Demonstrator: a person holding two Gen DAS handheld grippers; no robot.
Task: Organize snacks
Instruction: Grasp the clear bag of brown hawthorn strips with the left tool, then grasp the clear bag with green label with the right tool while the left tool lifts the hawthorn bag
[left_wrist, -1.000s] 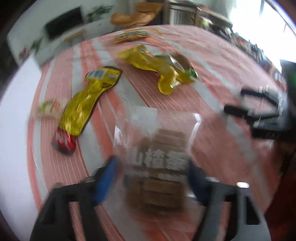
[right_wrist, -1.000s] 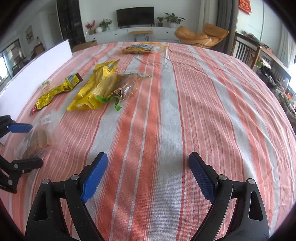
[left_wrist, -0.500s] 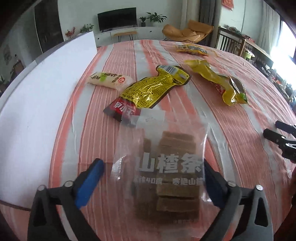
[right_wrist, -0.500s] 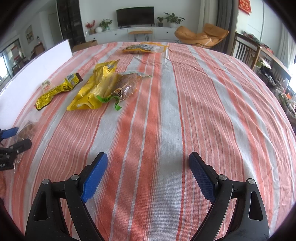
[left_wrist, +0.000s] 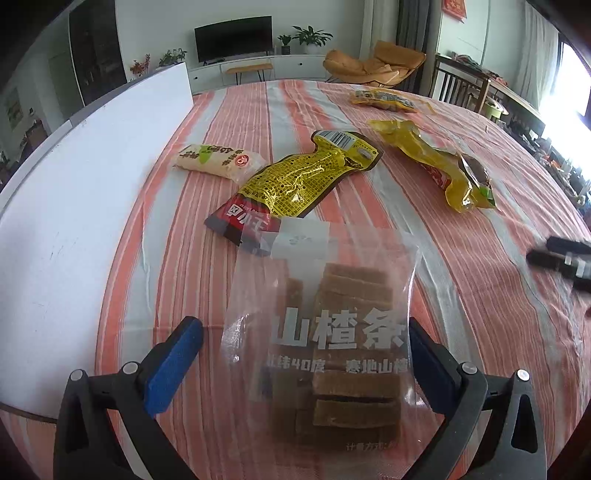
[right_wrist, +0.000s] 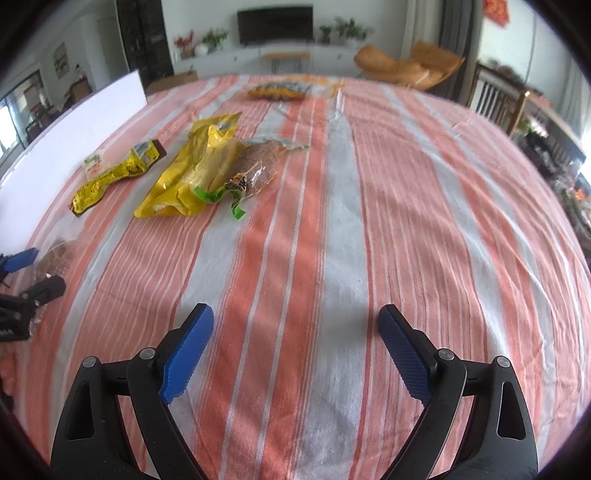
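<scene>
Left claw (left_wrist: 304, 360): spread wide, low over desk (left_wrist: 480, 295), straddling clear hawthorn-strip bag (left_wrist: 325, 343) without clamping; right pad against bag edge, left pad clear of it. Bag flat on striped cloth, top edge overlapping yellow-red packet (left_wrist: 295, 184) at 12 o'clock. Right claw (right_wrist: 295, 354): spread wide, empty, hovering level over bare cloth, yellow pouch (right_wrist: 195, 173) at 11 o'clock.

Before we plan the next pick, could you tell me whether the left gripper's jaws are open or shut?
Open: the left gripper has its jaws spread on either side of the clear hawthorn-strip bag.
</scene>
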